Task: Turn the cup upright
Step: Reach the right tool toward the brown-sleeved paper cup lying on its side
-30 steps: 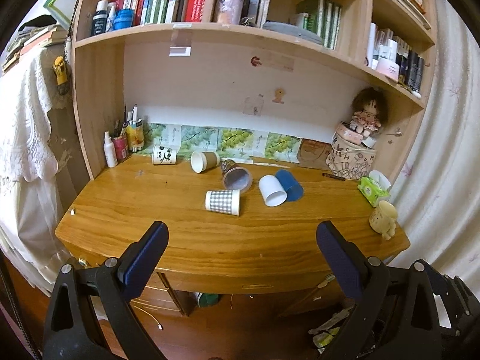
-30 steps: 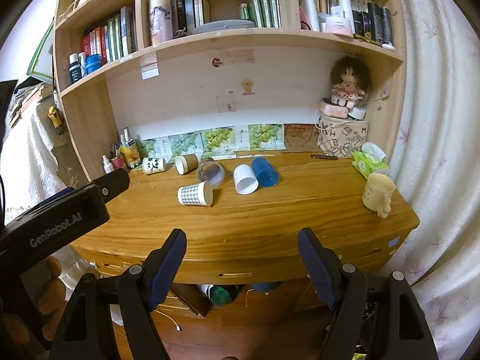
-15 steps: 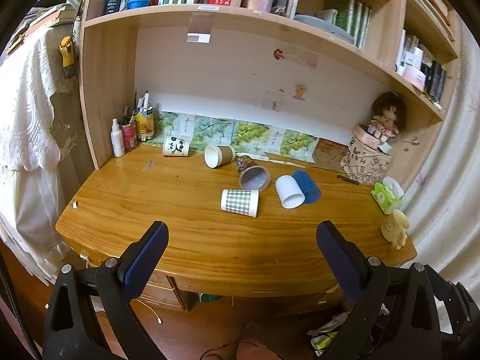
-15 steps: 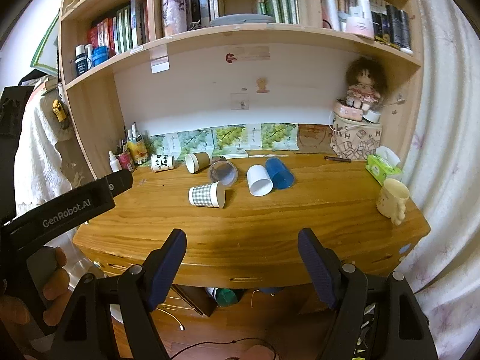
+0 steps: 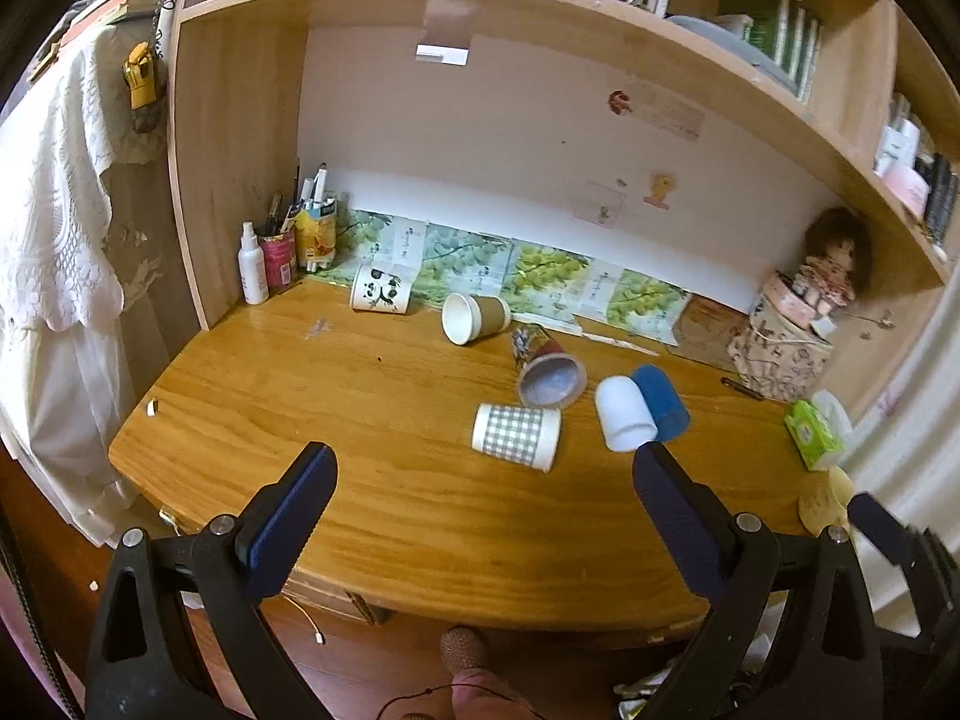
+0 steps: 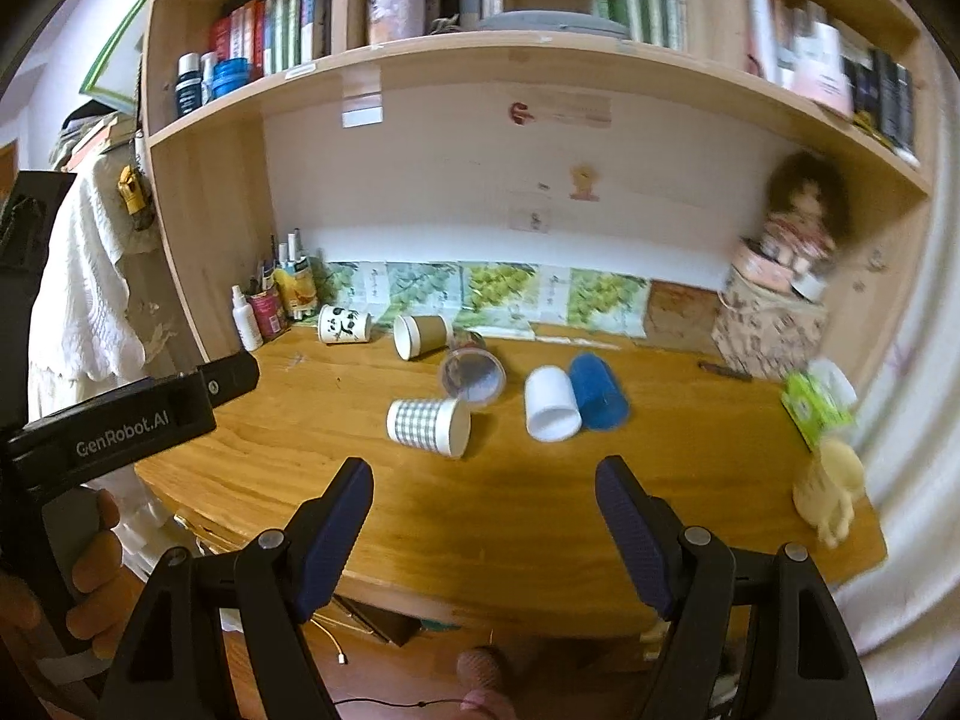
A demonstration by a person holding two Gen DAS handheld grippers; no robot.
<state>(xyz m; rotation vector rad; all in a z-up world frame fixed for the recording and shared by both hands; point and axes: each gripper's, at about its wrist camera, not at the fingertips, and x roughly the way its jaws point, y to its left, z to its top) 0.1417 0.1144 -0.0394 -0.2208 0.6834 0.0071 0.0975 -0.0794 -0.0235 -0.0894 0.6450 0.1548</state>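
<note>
Several cups lie on their sides on the wooden desk (image 5: 372, 480): a checked cup (image 5: 516, 437) (image 6: 427, 425), a white cup (image 5: 624, 414) (image 6: 551, 403), a blue cup (image 5: 661, 401) (image 6: 597, 393), a printed cup with its mouth toward me (image 5: 547, 367) (image 6: 471, 374), a brown paper cup (image 5: 474, 317) (image 6: 422, 335) and a panda cup (image 5: 380, 297) (image 6: 343, 324). My left gripper (image 5: 485, 468) is open and empty over the desk's front edge. My right gripper (image 6: 485, 482) is open and empty, also at the front edge.
A cream mug (image 6: 829, 491) stands at the desk's right front corner beside a green tissue pack (image 5: 813, 433). Bottles and a pen holder (image 5: 277, 252) fill the back left corner. A doll on a box (image 5: 792, 324) sits back right. A shelf of books hangs overhead.
Both grippers have moved forward toward the desk and tilted down a little; the cups look larger and nearer. Both stay open. No cup has moved.
</note>
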